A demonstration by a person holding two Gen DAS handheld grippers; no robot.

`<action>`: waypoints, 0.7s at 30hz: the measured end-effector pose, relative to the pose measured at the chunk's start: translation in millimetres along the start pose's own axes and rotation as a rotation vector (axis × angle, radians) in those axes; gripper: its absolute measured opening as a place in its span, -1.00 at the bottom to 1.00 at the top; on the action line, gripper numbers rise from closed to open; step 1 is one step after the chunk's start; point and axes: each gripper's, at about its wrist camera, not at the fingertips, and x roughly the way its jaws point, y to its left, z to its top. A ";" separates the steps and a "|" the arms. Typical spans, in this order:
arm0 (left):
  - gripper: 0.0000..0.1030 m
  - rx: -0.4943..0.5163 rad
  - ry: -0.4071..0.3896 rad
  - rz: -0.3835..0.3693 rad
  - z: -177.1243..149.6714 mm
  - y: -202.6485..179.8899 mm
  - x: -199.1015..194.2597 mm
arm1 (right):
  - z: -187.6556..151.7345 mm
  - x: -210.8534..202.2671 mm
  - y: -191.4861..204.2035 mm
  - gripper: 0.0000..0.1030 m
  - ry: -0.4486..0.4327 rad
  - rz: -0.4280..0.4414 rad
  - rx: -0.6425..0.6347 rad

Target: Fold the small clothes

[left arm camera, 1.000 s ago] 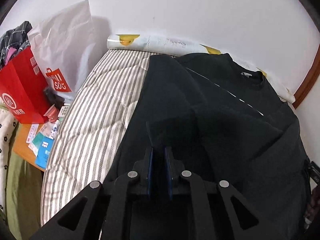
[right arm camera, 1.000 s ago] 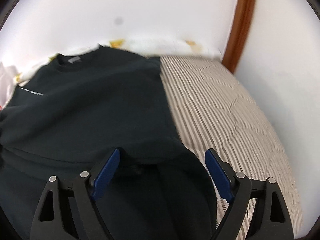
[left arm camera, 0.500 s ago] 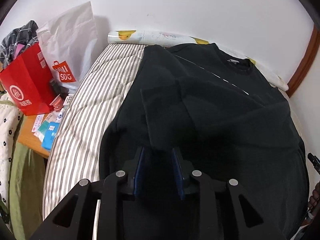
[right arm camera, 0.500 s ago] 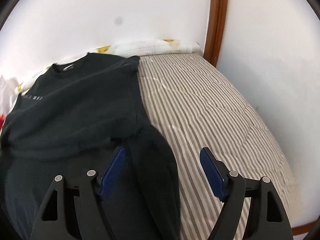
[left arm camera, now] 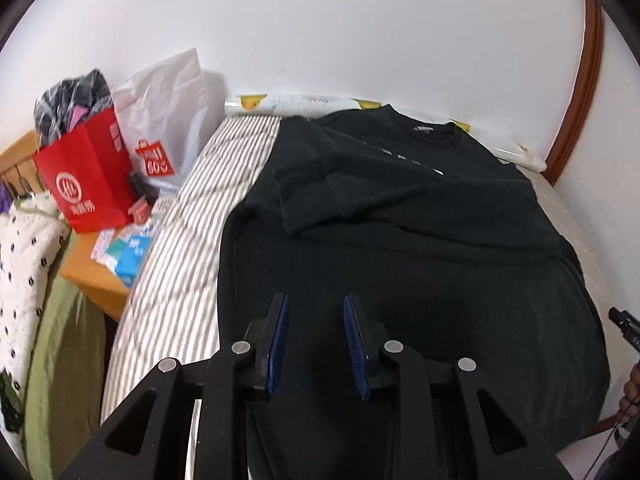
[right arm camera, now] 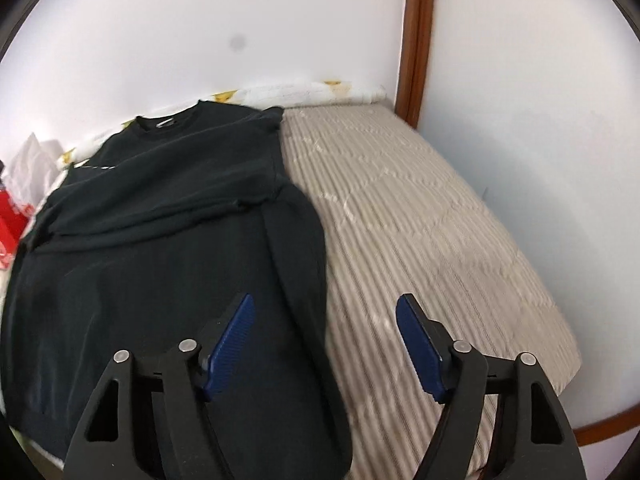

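Note:
A black long-sleeved sweater (left arm camera: 420, 240) lies flat on a striped mattress (left arm camera: 192, 216), collar toward the far wall. Its left sleeve (left arm camera: 308, 196) is folded across the chest. It also shows in the right wrist view (right arm camera: 152, 208), where the other sleeve (right arm camera: 296, 248) lies down the sweater's right edge. My left gripper (left arm camera: 316, 312) is open and empty above the sweater's lower part. My right gripper (right arm camera: 324, 312) is wide open and empty above the sweater's right edge and the bare mattress (right arm camera: 420, 216).
A red paper bag (left arm camera: 84, 176) and a white shopping bag (left arm camera: 164, 120) stand left of the bed on a wooden stand (left arm camera: 92, 280) with small packets. A rolled printed sheet (left arm camera: 288, 102) lies along the wall. A wooden frame (right arm camera: 414, 40) runs up the right wall.
My left gripper let go of the sleeve, opened and drew back from the sweater. My right gripper, open throughout, also pulled back and up, showing more bare mattress.

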 end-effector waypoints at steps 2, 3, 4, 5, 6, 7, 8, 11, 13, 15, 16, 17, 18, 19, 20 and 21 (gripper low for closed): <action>-0.49 -0.018 0.016 -0.007 -12.8 6.7 -4.0 | -9.4 -2.9 -0.8 0.31 0.014 0.014 -0.017; -0.49 -0.024 0.027 -0.005 -20.4 11.1 -5.1 | -15.4 -4.4 -1.3 0.27 0.021 0.027 -0.026; -0.49 -0.032 0.038 -0.005 -28.8 16.1 -5.8 | -20.8 -5.3 -1.8 0.24 0.032 0.043 -0.033; -0.49 -0.037 0.045 -0.010 -36.2 19.4 -7.1 | -25.5 -5.9 -2.4 0.22 0.042 0.057 -0.041; -0.49 -0.044 0.050 -0.012 -44.7 23.7 -7.9 | -31.5 -5.9 -2.4 0.20 0.053 0.073 -0.050; -0.49 -0.054 0.051 -0.004 -52.4 27.7 -8.7 | -35.9 -6.3 -2.3 0.20 0.058 0.077 -0.054; -0.49 -0.057 0.057 0.007 -60.1 31.1 -8.3 | -42.0 -5.1 -2.9 0.20 0.071 0.081 -0.054; -0.49 -0.075 0.086 0.008 -78.5 40.4 -5.8 | -53.9 -0.8 -4.7 0.20 0.102 0.101 -0.043; -0.49 -0.097 0.098 -0.005 -87.2 45.7 -4.8 | -61.6 3.5 -4.1 0.20 0.120 0.099 -0.038; -0.47 -0.119 0.113 -0.022 -93.4 49.9 -1.6 | -66.4 6.9 -3.9 0.19 0.127 0.107 -0.027; -0.46 -0.125 0.122 -0.022 -96.1 50.9 0.5 | -69.1 7.3 -4.2 0.19 0.129 0.117 -0.020; -0.45 -0.128 0.125 -0.022 -98.5 50.3 1.6 | -70.8 7.8 -4.1 0.20 0.131 0.122 -0.016; -0.42 -0.124 0.108 -0.020 -100.3 49.0 0.3 | -72.0 8.1 -3.4 0.20 0.129 0.119 -0.016; -0.40 -0.118 0.102 -0.020 -100.3 46.3 0.0 | -72.3 8.0 -2.4 0.20 0.123 0.116 -0.020; -0.36 -0.107 0.103 -0.021 -101.1 43.1 0.7 | -72.7 7.8 -2.1 0.20 0.122 0.115 -0.024; -0.30 -0.097 0.098 -0.017 -101.1 40.7 0.6 | -72.5 8.2 -2.0 0.20 0.122 0.113 -0.024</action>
